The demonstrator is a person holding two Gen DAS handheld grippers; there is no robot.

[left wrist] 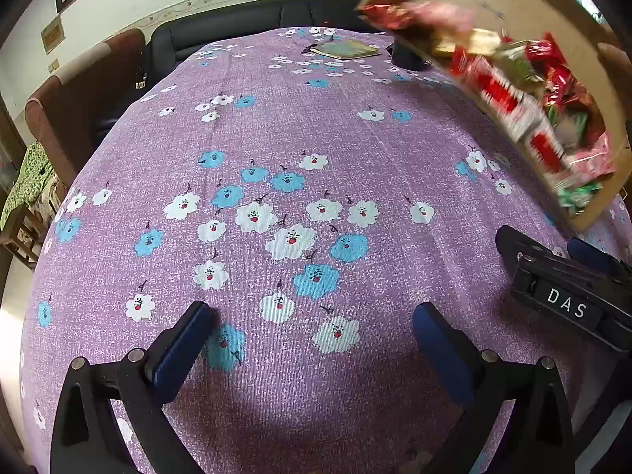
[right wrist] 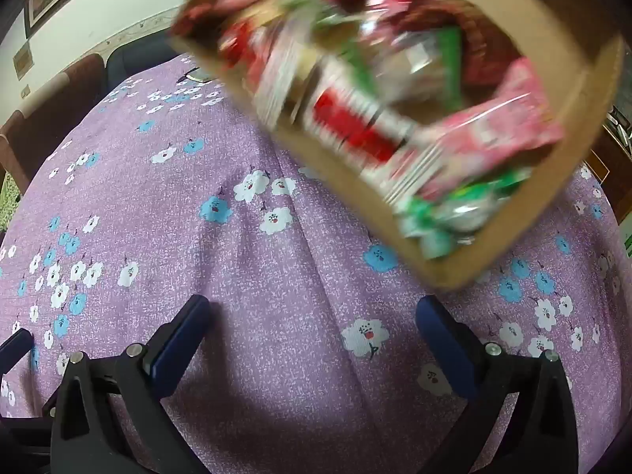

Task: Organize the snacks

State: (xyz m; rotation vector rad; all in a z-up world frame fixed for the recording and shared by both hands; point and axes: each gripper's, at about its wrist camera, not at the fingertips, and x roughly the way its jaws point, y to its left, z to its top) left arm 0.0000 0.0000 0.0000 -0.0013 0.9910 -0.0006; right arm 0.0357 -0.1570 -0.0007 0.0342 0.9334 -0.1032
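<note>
A shallow brown cardboard box [left wrist: 584, 19] hangs tilted in the air above the worktop, its open face tipped toward the tools, blurred in both views. It is crammed with red, green and pink foil snack packets [left wrist: 525, 94], piled against its lower wall. From the left wrist view the box sits at about two o'clock; from the right wrist view the same box [right wrist: 584, 91] fills the one o'clock area, packets [right wrist: 395, 118] jumbled inside. What holds it up I cannot tell, though something skin-coloured shows at its far right edge.

The worktop is covered in a purple cloth printed with white and blue flowers [left wrist: 276, 138]. The left tool [left wrist: 312, 335] hovers low over it, blue-padded fingers [left wrist: 181, 347] spread wide with nothing between them. The right tool [right wrist: 312, 331] is likewise spread apart and empty, its fingers [right wrist: 442, 335] just under the box's lower corner, not touching it. In the left view the right tool's black body, lettered "DAS", lies at four o'clock.

At twelve o'clock, far across the cloth, rests a flat greenish booklet [left wrist: 347, 49], with a dark sofa [left wrist: 237, 23] behind the worktop.
</note>
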